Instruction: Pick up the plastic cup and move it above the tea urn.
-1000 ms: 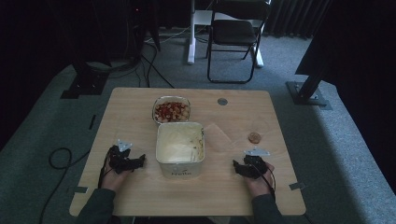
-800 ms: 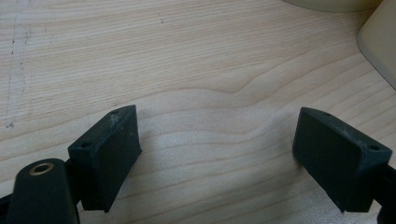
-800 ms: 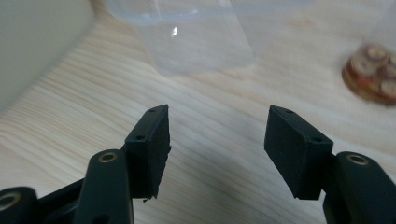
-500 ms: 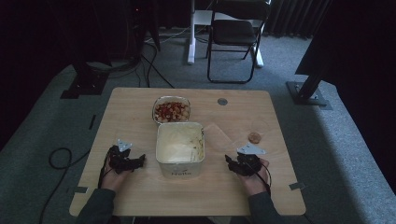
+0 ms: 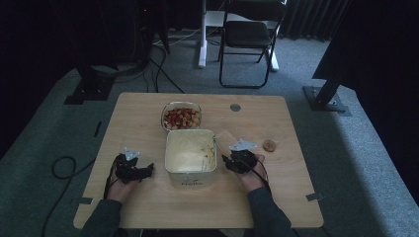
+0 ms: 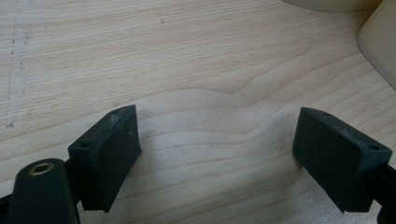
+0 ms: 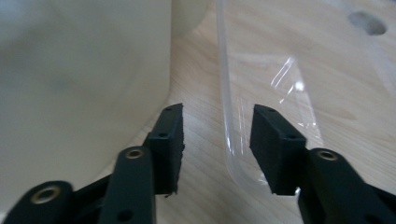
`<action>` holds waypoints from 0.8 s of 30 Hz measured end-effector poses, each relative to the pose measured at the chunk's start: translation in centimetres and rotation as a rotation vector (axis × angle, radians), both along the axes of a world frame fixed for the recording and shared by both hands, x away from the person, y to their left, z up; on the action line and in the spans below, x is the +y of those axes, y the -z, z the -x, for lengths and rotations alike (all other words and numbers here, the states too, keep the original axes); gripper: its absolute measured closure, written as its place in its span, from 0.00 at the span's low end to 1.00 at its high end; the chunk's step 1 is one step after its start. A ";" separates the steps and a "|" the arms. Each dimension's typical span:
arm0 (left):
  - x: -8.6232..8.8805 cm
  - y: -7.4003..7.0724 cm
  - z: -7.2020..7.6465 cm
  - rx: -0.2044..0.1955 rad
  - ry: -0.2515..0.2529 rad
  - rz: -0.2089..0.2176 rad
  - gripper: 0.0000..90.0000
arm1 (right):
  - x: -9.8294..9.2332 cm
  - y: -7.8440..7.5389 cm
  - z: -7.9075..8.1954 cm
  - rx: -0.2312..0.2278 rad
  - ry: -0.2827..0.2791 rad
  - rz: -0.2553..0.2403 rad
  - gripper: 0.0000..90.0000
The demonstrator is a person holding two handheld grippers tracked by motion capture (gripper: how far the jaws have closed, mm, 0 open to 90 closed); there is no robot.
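A cream plastic tub [image 5: 190,180] stands mid-table with pale, creamy contents. A clear plastic lid [image 5: 226,139] lies flat on the wood just right of it. My right gripper [image 5: 226,160] sits low beside the tub's right wall. In the right gripper view the lid's [image 7: 266,79] near edge runs up between the jaws of my right gripper [image 7: 217,116]. The jaws have just been closing, and the pads still stand apart from the lid's edge. The tub [image 7: 79,84] rises close on the left. My left gripper [image 5: 148,169] rests left of the tub, open [image 6: 217,126] over bare wood.
A glass bowl [image 5: 182,103] of red and tan food stands behind the tub. A small brown round thing [image 5: 269,145] lies right of the lid, and a round grey hole cover [image 5: 235,107] sits near the far edge. A folding chair [image 5: 247,34] stands beyond the table.
My right hand has moved left and forward, from the table's right part to the tub's right side, over the lid's edge. Its jaws have narrowed. My left hand has stayed put.
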State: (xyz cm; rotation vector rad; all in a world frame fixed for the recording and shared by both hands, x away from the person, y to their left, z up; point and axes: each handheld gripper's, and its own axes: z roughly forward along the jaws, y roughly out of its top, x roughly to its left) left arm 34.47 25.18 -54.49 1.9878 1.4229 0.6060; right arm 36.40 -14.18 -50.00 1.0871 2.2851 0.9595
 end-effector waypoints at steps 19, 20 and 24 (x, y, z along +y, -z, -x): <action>0.0 0.0 0.0 0.000 0.000 0.000 0.17 | -0.8 -1.7 0.1 -0.061 0.063 0.036 0.95; 0.0 0.0 0.0 0.000 0.000 0.000 0.17 | -0.8 -1.7 0.1 -0.061 0.063 0.036 0.95; 0.0 0.0 0.0 0.000 0.000 0.000 0.17 | -0.9 -3.2 1.0 -0.098 0.048 0.026 0.95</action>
